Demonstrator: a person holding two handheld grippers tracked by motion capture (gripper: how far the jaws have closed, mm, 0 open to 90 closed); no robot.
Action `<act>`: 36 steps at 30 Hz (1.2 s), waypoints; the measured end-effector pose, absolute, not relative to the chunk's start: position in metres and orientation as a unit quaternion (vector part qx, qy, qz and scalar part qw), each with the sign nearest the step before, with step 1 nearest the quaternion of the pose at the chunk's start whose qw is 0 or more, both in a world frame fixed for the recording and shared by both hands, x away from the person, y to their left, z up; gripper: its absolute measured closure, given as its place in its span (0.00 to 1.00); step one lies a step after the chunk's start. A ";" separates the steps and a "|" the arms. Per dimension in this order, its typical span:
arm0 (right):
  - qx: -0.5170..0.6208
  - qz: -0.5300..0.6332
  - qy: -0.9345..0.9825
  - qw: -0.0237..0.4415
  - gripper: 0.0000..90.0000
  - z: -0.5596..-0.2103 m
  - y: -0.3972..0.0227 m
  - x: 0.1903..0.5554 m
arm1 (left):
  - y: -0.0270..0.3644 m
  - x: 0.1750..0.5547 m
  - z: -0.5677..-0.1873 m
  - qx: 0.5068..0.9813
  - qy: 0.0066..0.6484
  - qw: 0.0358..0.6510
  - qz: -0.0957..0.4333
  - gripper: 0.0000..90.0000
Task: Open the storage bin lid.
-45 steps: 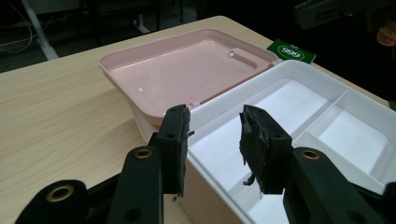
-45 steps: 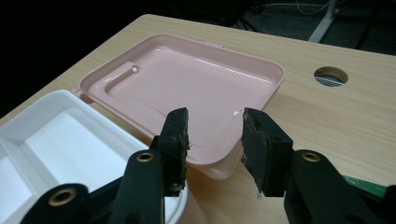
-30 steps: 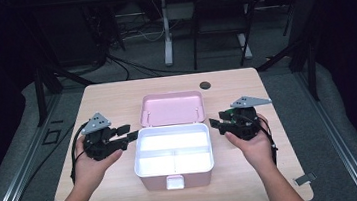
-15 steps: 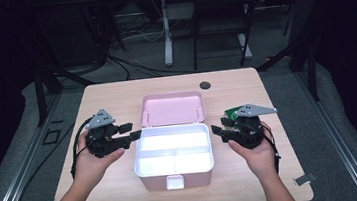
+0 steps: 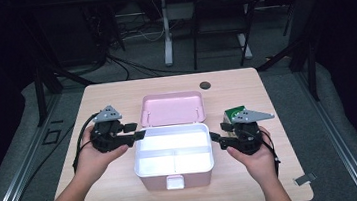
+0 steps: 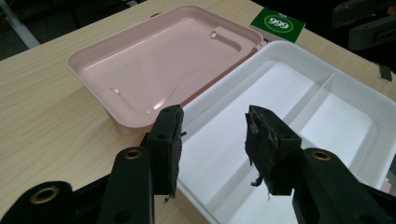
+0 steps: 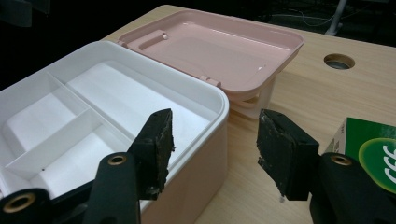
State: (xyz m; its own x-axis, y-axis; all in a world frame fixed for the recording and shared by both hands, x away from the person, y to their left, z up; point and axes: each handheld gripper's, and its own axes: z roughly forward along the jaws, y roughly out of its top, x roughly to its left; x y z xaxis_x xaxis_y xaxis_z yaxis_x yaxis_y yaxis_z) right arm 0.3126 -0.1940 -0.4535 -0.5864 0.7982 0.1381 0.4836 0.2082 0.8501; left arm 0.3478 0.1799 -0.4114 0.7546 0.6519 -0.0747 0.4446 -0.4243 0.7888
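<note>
The left gripper [image 5: 137, 134] has its fingers [image 6: 169, 140] apart over the left rim of the white box [image 5: 174, 156], nothing between them; they have just narrowed slightly. The right gripper [image 5: 216, 139] sits just beside the box's right wall, fingers [image 7: 280, 154] apart on empty space, having just widened. The box stands open at the desk [image 5: 115, 94] centre, its pink lid [image 5: 171, 108] lying back behind it. A green carton [image 5: 233, 113] lies right of the box, behind the right gripper.
</note>
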 end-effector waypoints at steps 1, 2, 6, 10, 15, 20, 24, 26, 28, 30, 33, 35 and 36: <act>0.421 0.466 0.760 0.169 0.50 -0.454 -0.194 0.312 | 0.179 0.348 -0.411 0.840 0.324 0.418 0.121 0.63; 0.421 0.466 0.760 0.169 0.50 -0.455 -0.194 0.312 | 0.177 0.349 -0.410 0.844 0.319 0.414 0.121 0.65; 0.416 0.466 0.762 0.172 0.50 -0.456 -0.194 0.311 | 0.169 0.350 -0.407 0.862 0.294 0.395 0.121 0.67; 0.413 0.469 0.761 0.173 0.50 -0.456 -0.194 0.309 | 0.162 0.351 -0.406 0.877 0.266 0.380 0.123 0.68; 0.406 0.473 0.766 0.158 0.51 -0.456 -0.192 0.307 | 0.153 0.353 -0.410 0.890 0.248 0.362 0.121 0.71; 0.405 0.465 0.773 0.151 0.51 -0.463 -0.185 0.306 | 0.145 0.352 -0.415 0.901 0.227 0.350 0.119 0.73; 0.407 0.457 0.778 0.146 0.51 -0.468 -0.181 0.307 | 0.140 0.352 -0.422 0.903 0.222 0.352 0.110 0.73; 0.399 0.463 0.780 0.133 0.51 -0.469 -0.180 0.307 | 0.138 0.352 -0.426 0.903 0.221 0.352 0.105 0.73; 0.402 0.456 0.782 0.137 0.51 -0.470 -0.178 0.307 | 0.137 0.352 -0.429 0.906 0.216 0.349 0.102 0.73; 0.401 0.451 0.785 0.136 0.51 -0.471 -0.176 0.306 | 0.135 0.351 -0.429 0.908 0.213 0.346 0.100 0.73; 0.399 0.445 0.791 0.132 0.52 -0.474 -0.175 0.307 | 0.135 0.350 -0.429 0.908 0.211 0.348 0.097 0.73; 0.400 0.441 0.792 0.133 0.53 -0.474 -0.175 0.307 | 0.135 0.350 -0.429 0.907 0.213 0.350 0.098 0.73; 0.401 0.435 0.795 0.136 0.55 -0.475 -0.175 0.307 | 0.135 0.350 -0.428 0.908 0.212 0.349 0.098 0.73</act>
State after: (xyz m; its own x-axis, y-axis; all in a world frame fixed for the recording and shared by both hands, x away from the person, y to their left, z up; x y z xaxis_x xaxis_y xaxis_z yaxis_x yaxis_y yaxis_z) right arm 0.3069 -0.1751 -0.4752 -0.6410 0.7558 0.1334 0.5200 0.2999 0.7998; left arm 0.3500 0.1354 -0.4284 0.8911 0.4529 0.0296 0.3163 -0.6665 0.6751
